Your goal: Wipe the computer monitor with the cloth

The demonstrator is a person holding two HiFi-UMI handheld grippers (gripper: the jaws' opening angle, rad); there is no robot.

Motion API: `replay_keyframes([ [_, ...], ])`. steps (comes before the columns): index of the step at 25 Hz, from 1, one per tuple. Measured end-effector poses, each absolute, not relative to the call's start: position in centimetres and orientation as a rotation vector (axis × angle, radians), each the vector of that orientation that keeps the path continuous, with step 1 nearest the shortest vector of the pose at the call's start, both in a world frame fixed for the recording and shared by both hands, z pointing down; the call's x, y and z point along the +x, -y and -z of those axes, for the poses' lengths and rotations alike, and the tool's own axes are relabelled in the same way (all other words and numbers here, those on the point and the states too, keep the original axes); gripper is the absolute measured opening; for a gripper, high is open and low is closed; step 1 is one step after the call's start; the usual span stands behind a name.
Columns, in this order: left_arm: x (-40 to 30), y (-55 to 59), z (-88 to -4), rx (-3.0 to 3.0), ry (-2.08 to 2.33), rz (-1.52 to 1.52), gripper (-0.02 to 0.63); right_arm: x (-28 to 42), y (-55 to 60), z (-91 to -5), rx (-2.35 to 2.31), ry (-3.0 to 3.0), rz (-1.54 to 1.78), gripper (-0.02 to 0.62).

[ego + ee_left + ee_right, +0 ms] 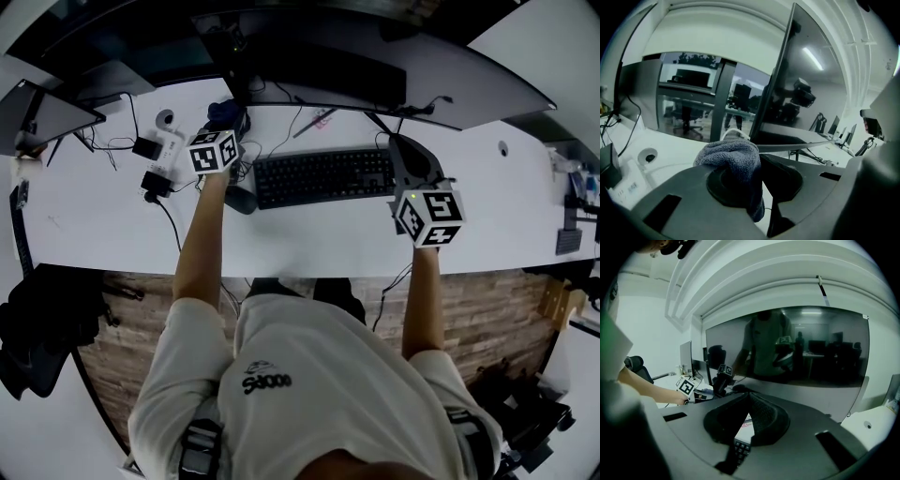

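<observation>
The left gripper (752,164) has its dark, rounded plastic jaws clamped on a bunched grey terry cloth (733,157), whose looped pile bulges above the jaws and hangs below them. The cloth is held up beside the left end of the wide, curved, glossy black computer monitor (797,348) at the far edge of the white surface (309,234). The right gripper (748,397) has its ribbed jaws meeting at the tips, holding nothing, above the black keyboard (323,175). The shirt's dark print is unreadable.
</observation>
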State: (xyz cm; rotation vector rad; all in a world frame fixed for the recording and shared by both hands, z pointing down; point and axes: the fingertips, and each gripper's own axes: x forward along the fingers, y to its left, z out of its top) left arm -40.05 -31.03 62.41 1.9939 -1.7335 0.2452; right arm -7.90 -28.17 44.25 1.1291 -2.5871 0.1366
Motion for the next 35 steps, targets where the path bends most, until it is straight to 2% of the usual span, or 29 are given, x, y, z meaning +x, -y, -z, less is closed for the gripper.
replay_keyframes([
  [14,-35.7,32.2,-63.9,2.009,1.580,-0.148,0.074,-5.1,28.3,-45.3,1.223,2.546,-0.199,0.000],
  [35,-24.1,35.3,-63.5,1.923,1.602,-0.137,0.074,5.6,30.7,-47.1,1.222,2.550,-0.262,0.000],
])
